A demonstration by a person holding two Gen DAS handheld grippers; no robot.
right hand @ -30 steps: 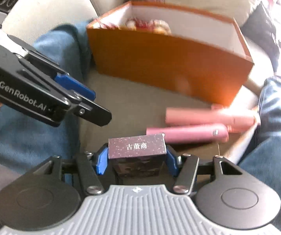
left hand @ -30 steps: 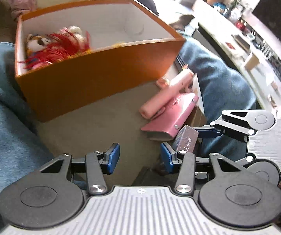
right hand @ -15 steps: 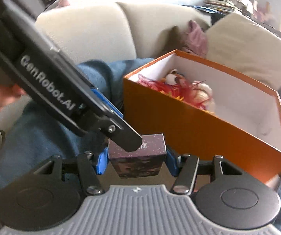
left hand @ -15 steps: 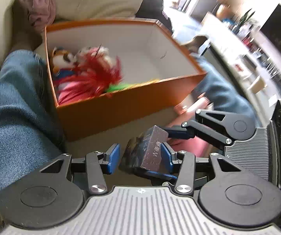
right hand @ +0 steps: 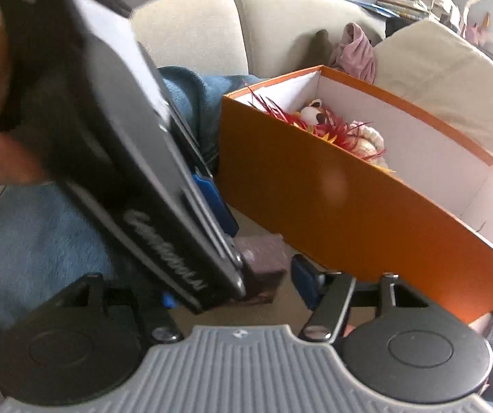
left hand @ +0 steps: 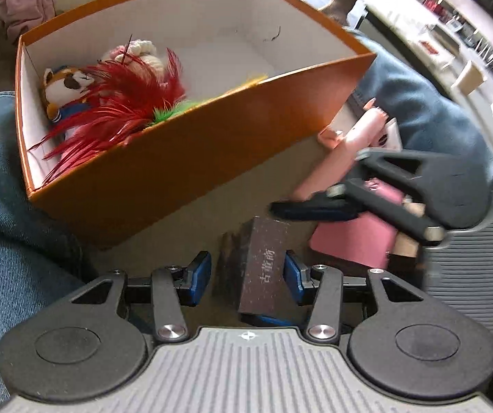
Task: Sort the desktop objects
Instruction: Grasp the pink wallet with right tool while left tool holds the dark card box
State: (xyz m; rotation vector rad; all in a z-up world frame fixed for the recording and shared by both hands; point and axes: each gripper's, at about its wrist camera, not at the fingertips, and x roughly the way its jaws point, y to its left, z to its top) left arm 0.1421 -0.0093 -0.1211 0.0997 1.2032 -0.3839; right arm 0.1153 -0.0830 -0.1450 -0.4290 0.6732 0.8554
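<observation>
Each camera sits on a gripper and looks down along its fingers from very close. Both views share the orange box (left hand: 191, 151) (right hand: 366, 199) and the small dark box (left hand: 263, 265) (right hand: 263, 258).

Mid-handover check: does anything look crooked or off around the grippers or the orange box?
The small dark box sits tilted between the open fingers of the left gripper, close to one pad and clear of the other. The jaws of the right gripper are opening around it, so it looks loosely supported.

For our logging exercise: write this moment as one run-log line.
phase: handover | right gripper: jaws opening, dark box between | left gripper: open around dark box
</observation>
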